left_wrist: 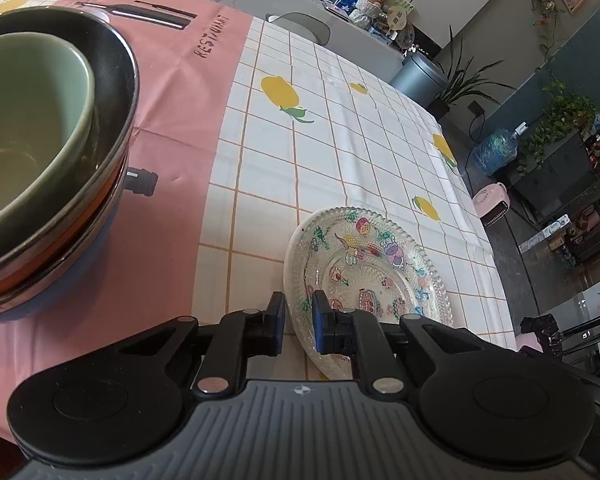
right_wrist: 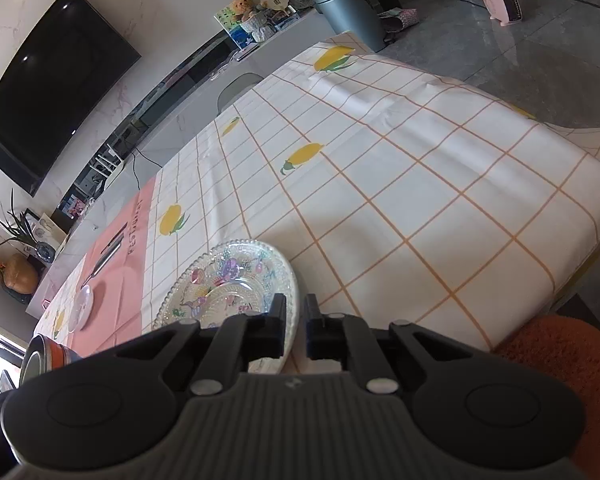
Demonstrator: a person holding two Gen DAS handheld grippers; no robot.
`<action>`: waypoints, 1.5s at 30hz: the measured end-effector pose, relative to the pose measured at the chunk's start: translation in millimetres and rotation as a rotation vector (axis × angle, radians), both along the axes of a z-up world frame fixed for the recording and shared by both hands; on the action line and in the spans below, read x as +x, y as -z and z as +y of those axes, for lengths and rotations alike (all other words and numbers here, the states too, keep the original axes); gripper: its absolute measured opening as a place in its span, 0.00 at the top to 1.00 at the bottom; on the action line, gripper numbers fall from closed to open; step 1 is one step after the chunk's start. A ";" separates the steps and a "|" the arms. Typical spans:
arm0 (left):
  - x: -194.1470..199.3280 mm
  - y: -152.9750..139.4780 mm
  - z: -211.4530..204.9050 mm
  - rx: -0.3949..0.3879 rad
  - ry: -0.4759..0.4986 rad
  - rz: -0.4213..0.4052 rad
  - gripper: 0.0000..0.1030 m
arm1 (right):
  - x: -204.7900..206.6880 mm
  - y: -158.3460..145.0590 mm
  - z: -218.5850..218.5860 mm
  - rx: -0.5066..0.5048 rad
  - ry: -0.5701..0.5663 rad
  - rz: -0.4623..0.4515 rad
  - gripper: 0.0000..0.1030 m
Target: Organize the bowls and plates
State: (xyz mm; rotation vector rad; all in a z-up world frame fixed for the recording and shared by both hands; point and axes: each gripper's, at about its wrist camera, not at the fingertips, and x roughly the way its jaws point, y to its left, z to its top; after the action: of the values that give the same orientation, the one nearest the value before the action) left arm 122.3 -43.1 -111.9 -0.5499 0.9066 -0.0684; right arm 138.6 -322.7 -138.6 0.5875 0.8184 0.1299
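Note:
A clear glass plate (left_wrist: 374,268) with coloured fruit prints is tilted above the checked tablecloth (left_wrist: 340,140). My left gripper (left_wrist: 298,322) is shut on its near left rim. In the right wrist view the same glass plate (right_wrist: 236,284) shows, and my right gripper (right_wrist: 296,326) is shut on its right rim. A stack of bowls stands at the left: a green bowl (left_wrist: 24,136) sits inside a black bowl (left_wrist: 112,60), over orange and blue ones. The stack shows at the lower left of the right wrist view (right_wrist: 48,356).
A small white dish (right_wrist: 82,306) lies on the pink part of the cloth (left_wrist: 172,184) at the far left. The table's right edge (right_wrist: 588,216) drops to the floor. An orange cushion (right_wrist: 556,360) sits by the near edge.

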 end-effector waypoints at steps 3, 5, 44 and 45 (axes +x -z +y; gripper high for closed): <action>0.0 -0.5 -1.3 0.013 0.004 -0.005 0.84 | 1.6 -0.1 1.9 -0.014 -0.008 -0.006 0.96; 0.1 -1.1 -0.6 0.012 0.006 0.000 0.84 | 2.1 -0.1 2.9 -0.020 -0.010 -0.009 0.96; 28.2 -125.5 157.7 0.227 0.008 -0.121 0.54 | 75.7 -98.1 174.1 -0.174 -0.454 -0.119 0.31; 30.5 -123.9 164.5 0.219 0.000 -0.120 0.53 | 81.4 -98.6 180.8 -0.167 -0.467 -0.108 0.31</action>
State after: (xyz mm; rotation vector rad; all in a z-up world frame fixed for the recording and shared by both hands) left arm 152.9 121.3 11.9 -0.3387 0.7858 -0.0016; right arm 220.0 -141.9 -40.0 0.2224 0.8407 0.5105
